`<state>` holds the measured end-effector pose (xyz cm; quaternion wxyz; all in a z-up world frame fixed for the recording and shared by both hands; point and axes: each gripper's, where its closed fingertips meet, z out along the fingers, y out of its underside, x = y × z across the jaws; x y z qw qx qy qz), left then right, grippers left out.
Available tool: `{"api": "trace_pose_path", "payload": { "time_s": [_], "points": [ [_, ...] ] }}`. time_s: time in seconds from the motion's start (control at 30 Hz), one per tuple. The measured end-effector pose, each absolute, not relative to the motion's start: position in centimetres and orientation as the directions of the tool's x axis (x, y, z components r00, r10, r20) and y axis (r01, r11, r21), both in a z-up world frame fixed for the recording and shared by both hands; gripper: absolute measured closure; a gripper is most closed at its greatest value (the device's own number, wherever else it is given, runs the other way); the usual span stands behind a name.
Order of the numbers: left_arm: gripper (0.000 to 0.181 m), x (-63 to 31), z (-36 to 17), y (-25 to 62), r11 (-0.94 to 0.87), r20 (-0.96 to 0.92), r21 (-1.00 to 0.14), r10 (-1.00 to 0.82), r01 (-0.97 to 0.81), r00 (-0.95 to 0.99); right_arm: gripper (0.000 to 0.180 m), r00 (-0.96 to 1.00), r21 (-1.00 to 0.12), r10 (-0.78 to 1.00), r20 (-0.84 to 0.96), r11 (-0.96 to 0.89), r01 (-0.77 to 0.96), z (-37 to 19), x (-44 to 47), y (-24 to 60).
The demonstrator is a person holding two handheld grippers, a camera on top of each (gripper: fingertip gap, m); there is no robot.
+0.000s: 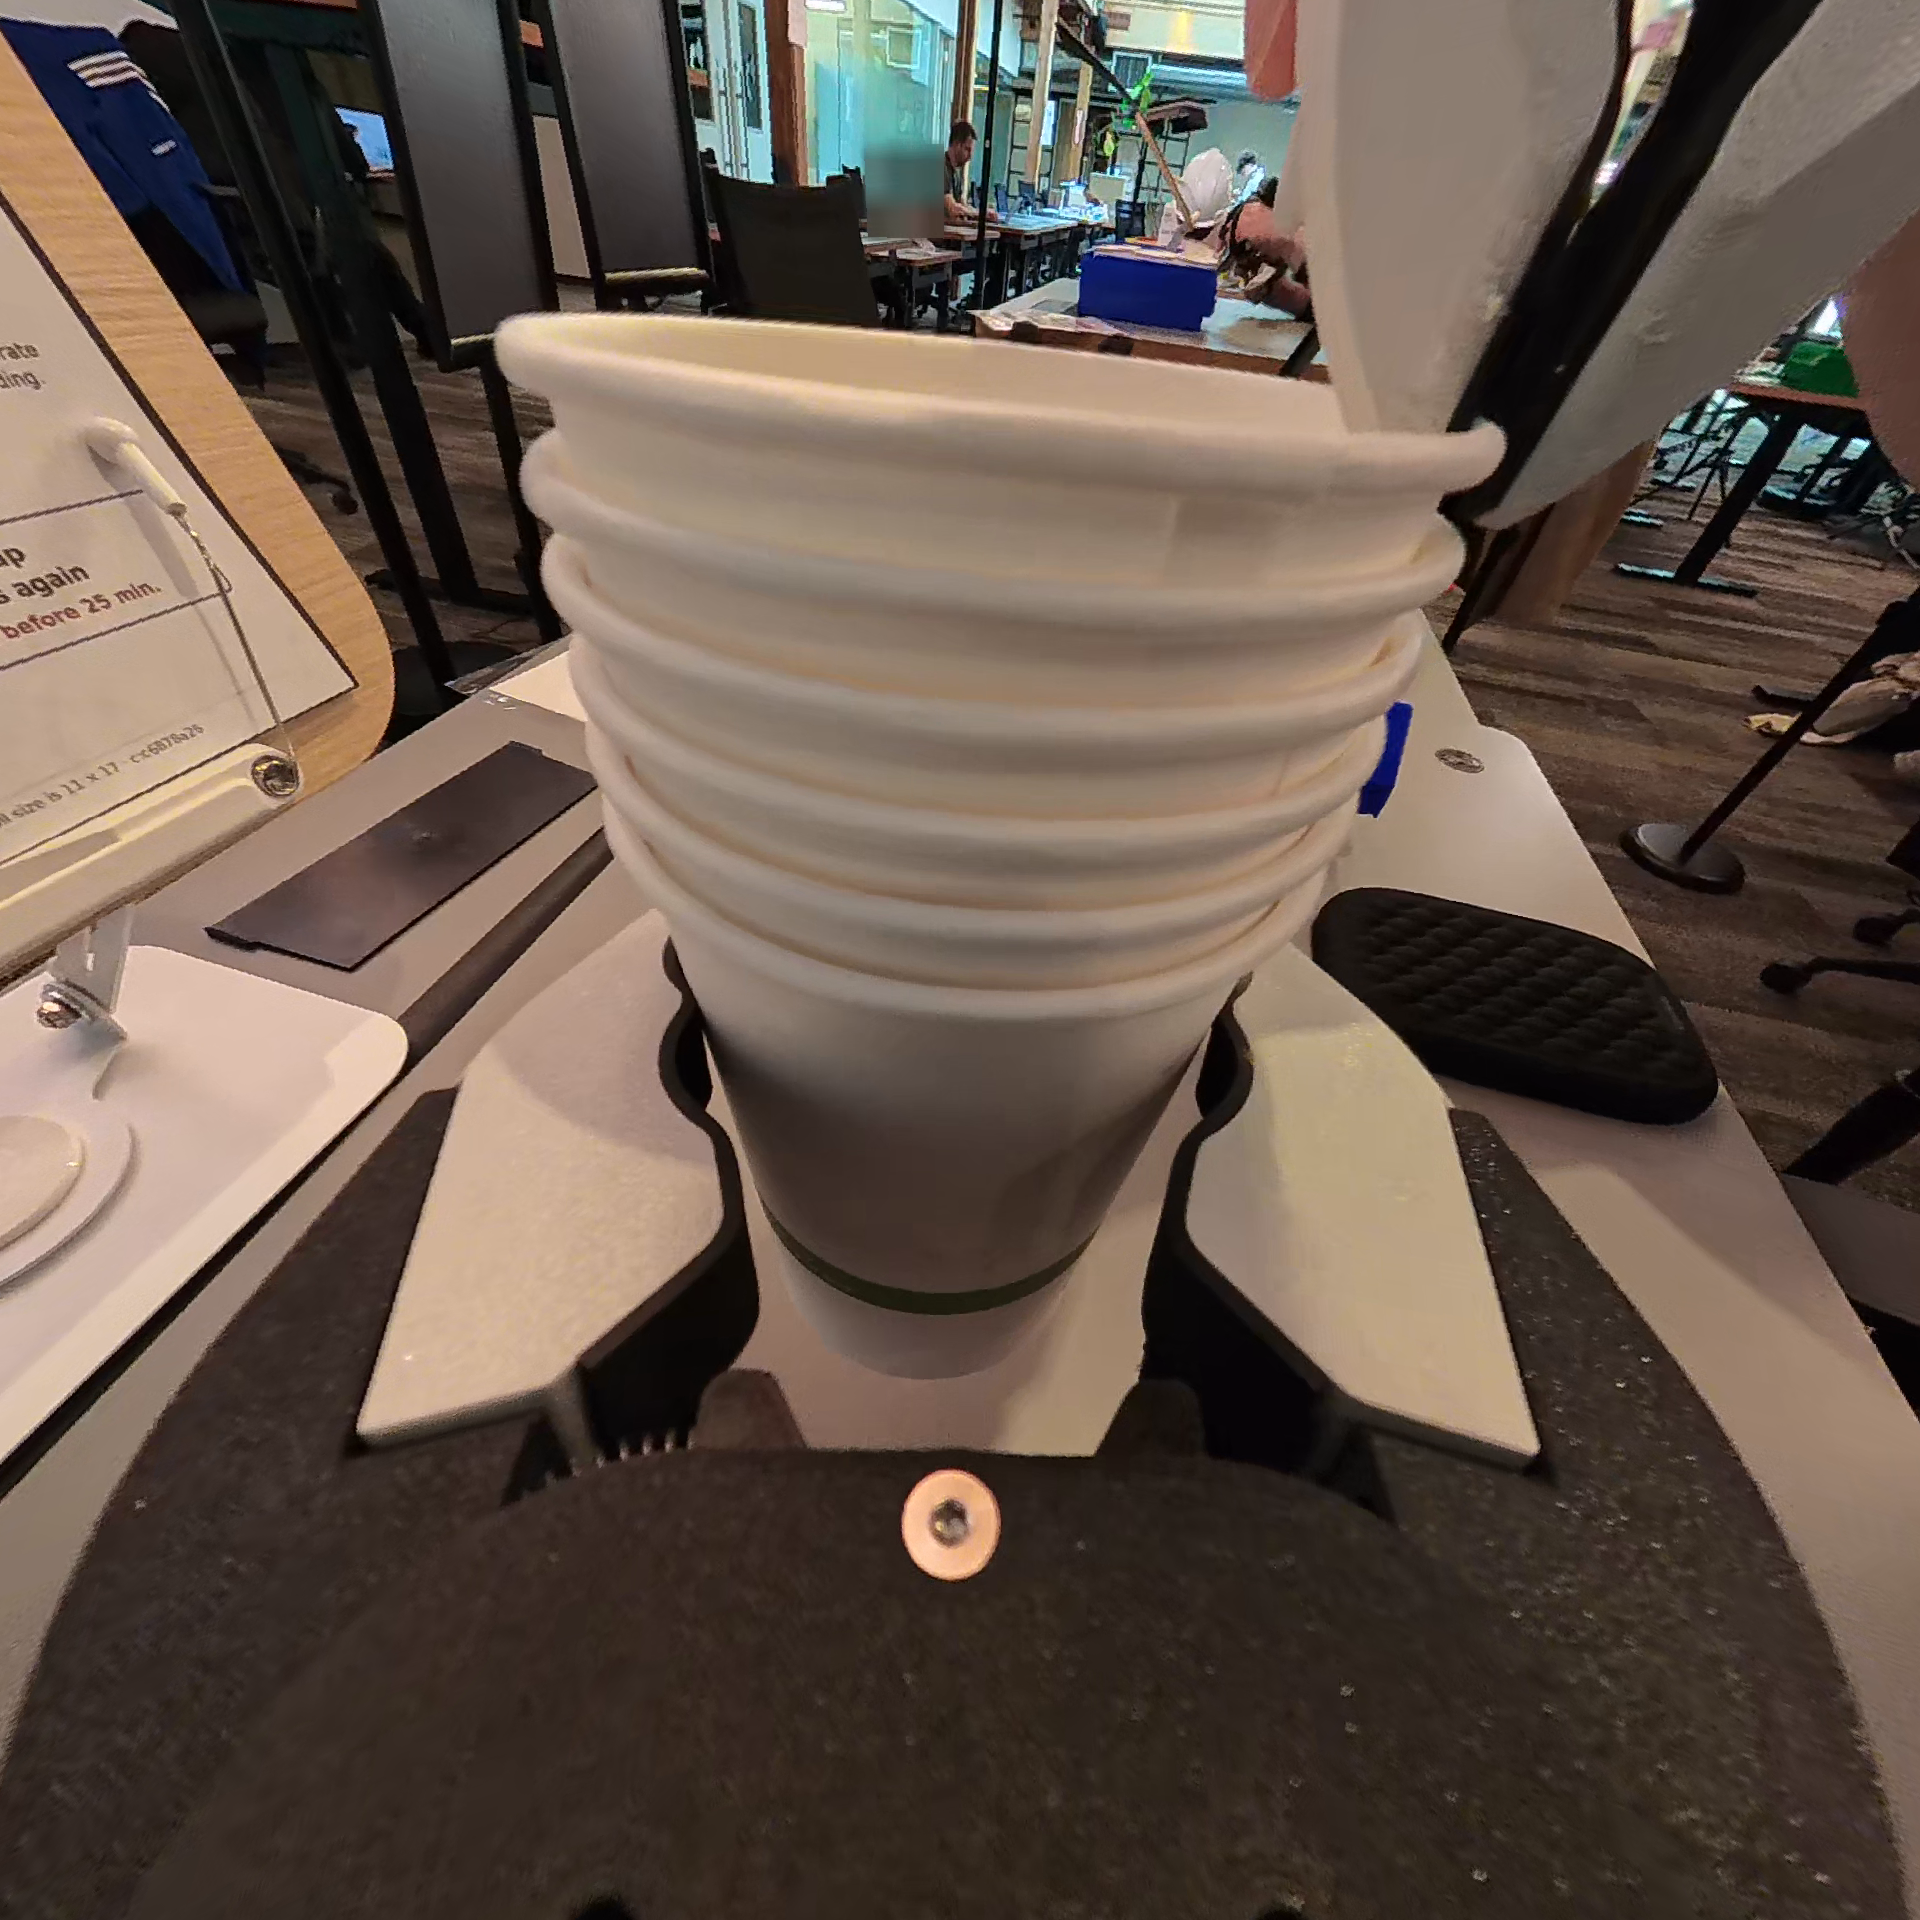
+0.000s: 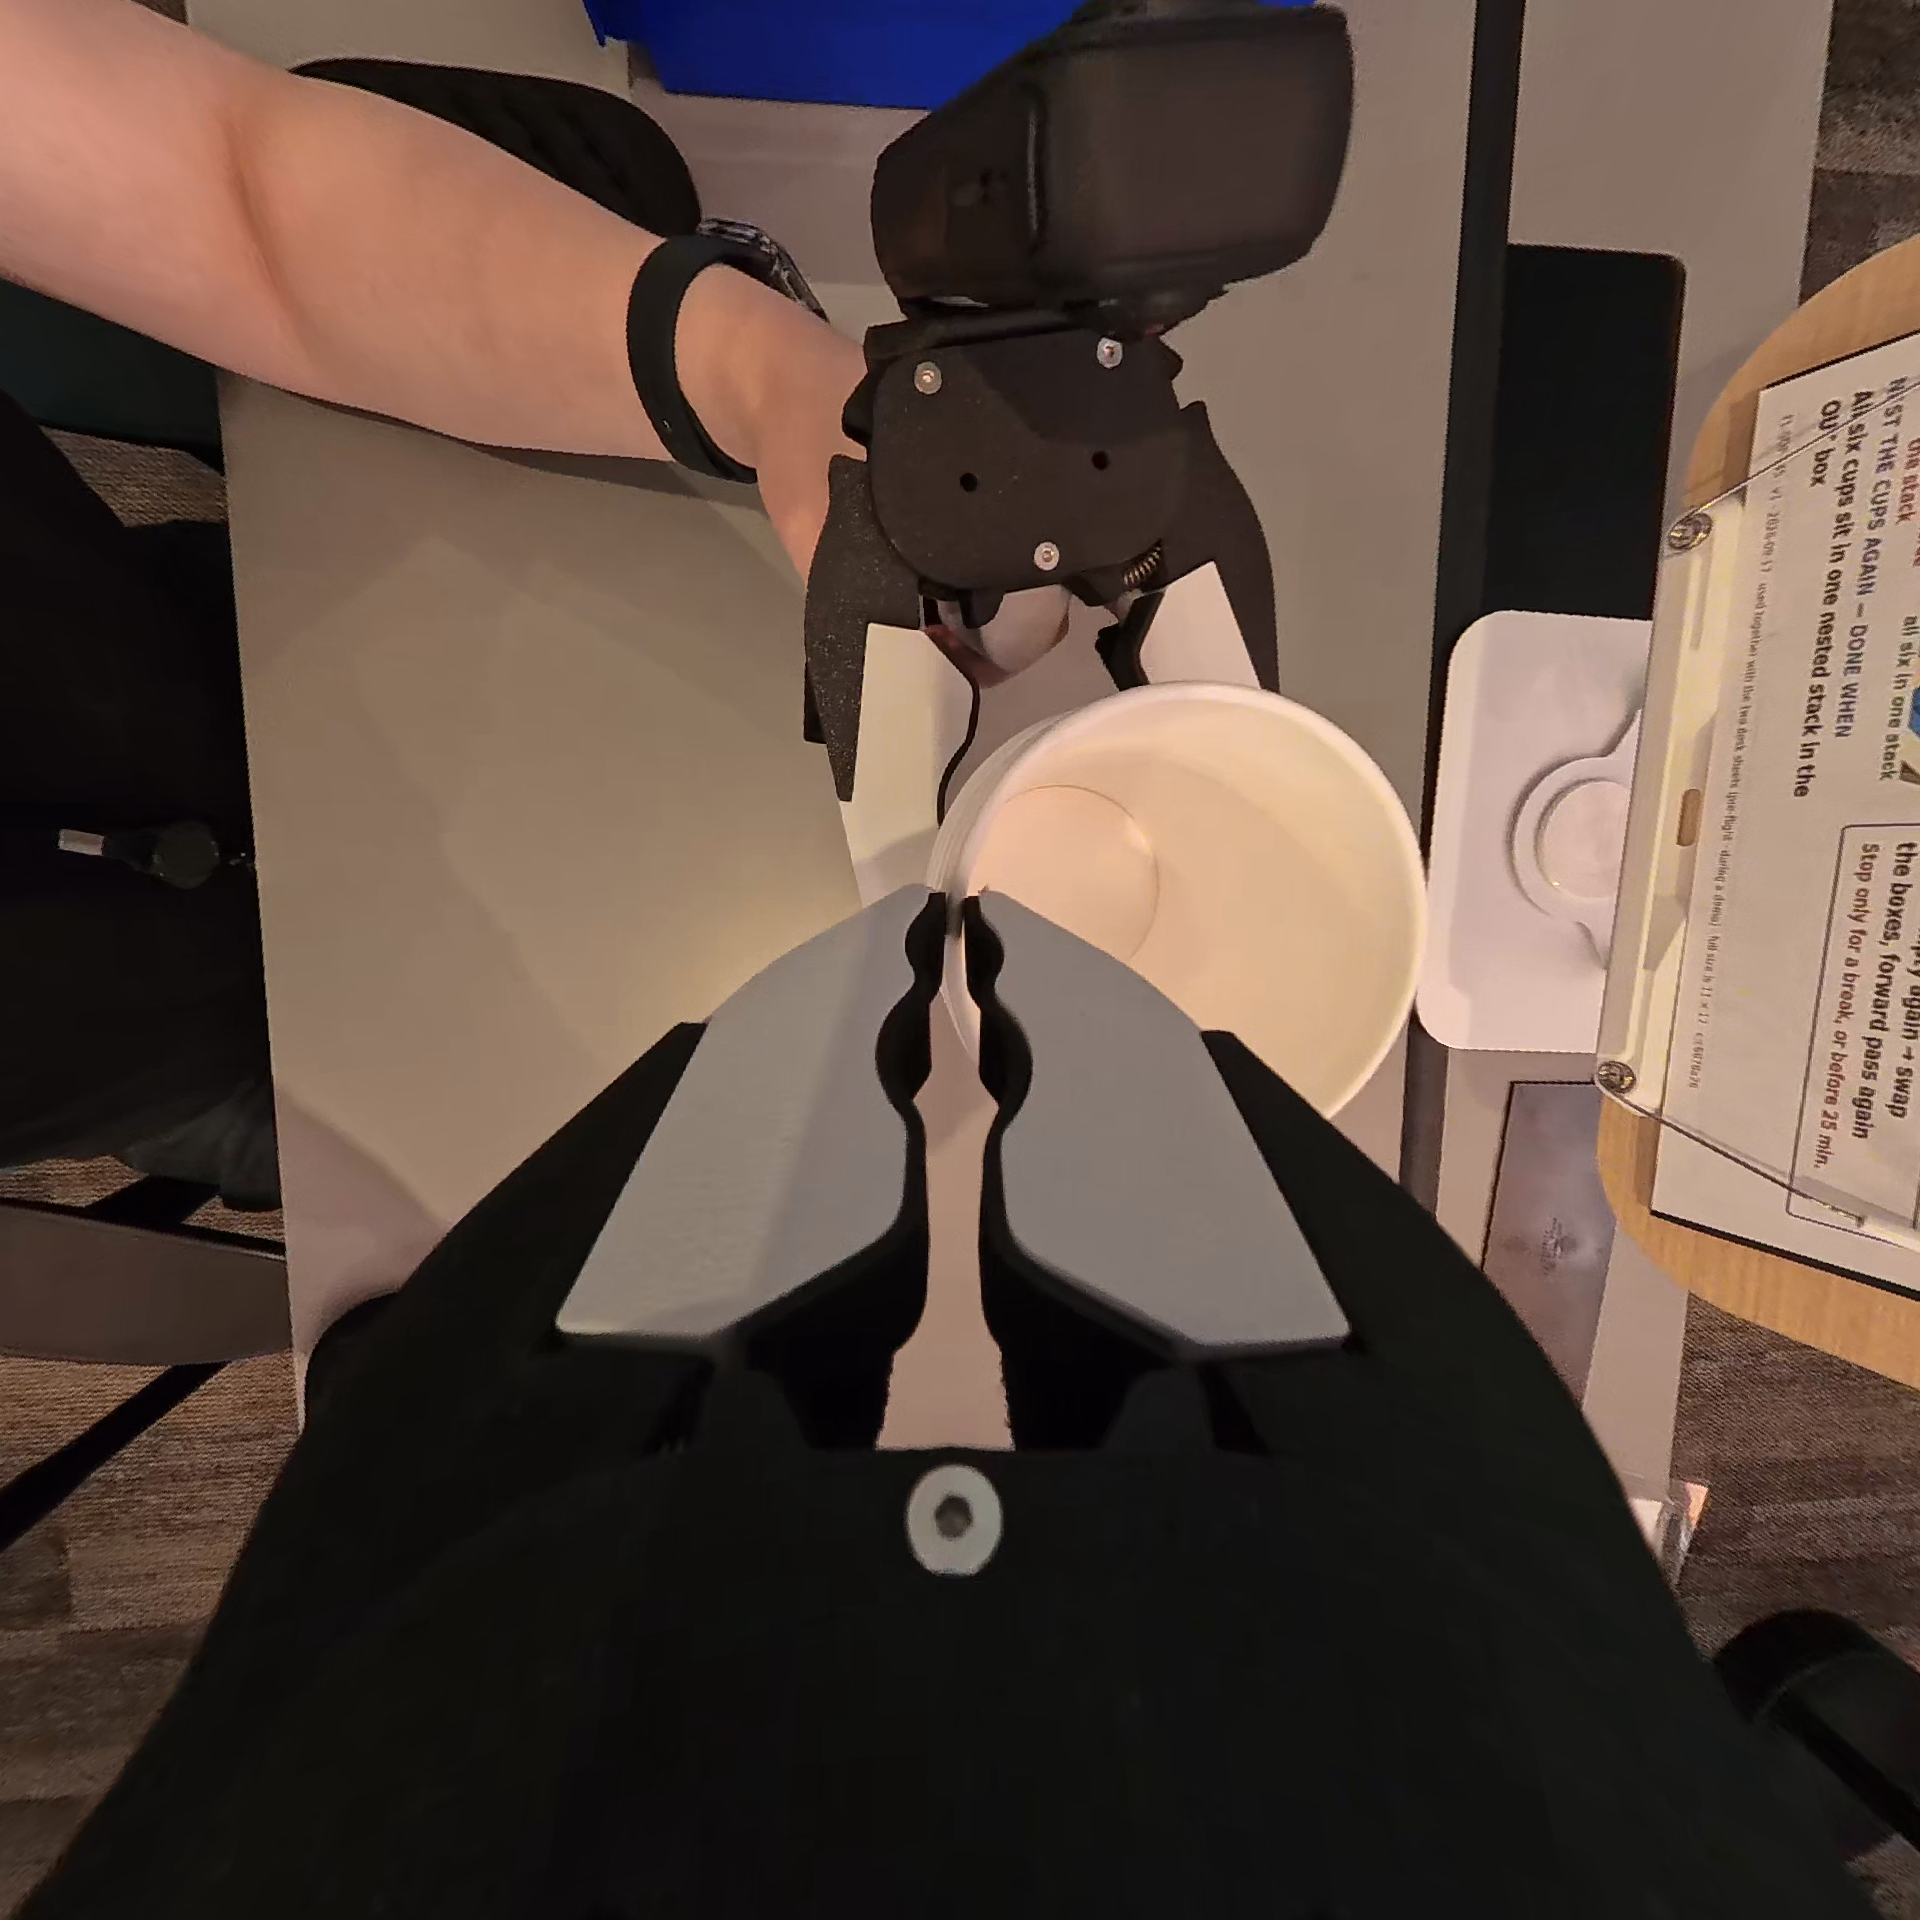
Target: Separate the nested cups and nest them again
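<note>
I've got the cup stack [image 1: 966, 790] mid-frame, left gripper [image 1: 951, 1122] clamped round its lower wall. Right gripper [image 2: 961, 920] pinches the top rim, frame centre. Paper's light & crushable, rims stiffest, so I'd grip gently w/ rim hold.

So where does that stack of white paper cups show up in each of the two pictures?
Left wrist view: the stack of white paper cups fills the centre, seen side-on, held between the left gripper fingers.
Right wrist view: centre-right, seen from above; the right gripper pinches its rim.
Shared landmark: the white tray beside the stack.
</note>
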<state>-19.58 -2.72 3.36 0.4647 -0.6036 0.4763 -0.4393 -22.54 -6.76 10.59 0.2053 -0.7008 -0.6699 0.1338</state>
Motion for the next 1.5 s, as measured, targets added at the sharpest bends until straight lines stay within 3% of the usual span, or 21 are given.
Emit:
{"api": "trace_pose_path", "payload": {
  "time_s": [0.47, 1.1, 1.3, 1.5],
  "points": [
    [0.087, -19.4, 2.3, -2.2, -0.151, 0.119, -0.971, -0.978, -0.185, 0.173, 0.177, 0.072, -0.483, 0.981, 0.18, 0.025, 0.875, 13.5, -21.8, -5.7],
    [0.087, -18.6, 1.0, -2.6, -0.14, 0.11, -0.966, -0.983, -0.216, 0.148, 0.177, 0.173, -0.538, 0.924, 0.34, 0.04, 0.842, 23.5, -17.7, -5.7],
    [0.088, -19.7, 1.6, -1.6, -0.164, 0.132, -0.969, -0.976, -0.185, 0.173, 0.177, 0.367, -0.553, 0.845, 0.388, -0.106, 0.827, 27.2, -9.2, -5.6],
    [0.088, -20.0, 2.6, -1.8, -0.146, 0.116, -0.975, -0.978, -0.17, 0.175, 0.177, 0.62, -0.511, 0.684, 0.383, -0.402, 0.76, 24.1, 4.3, -4.9]
  ]
}}
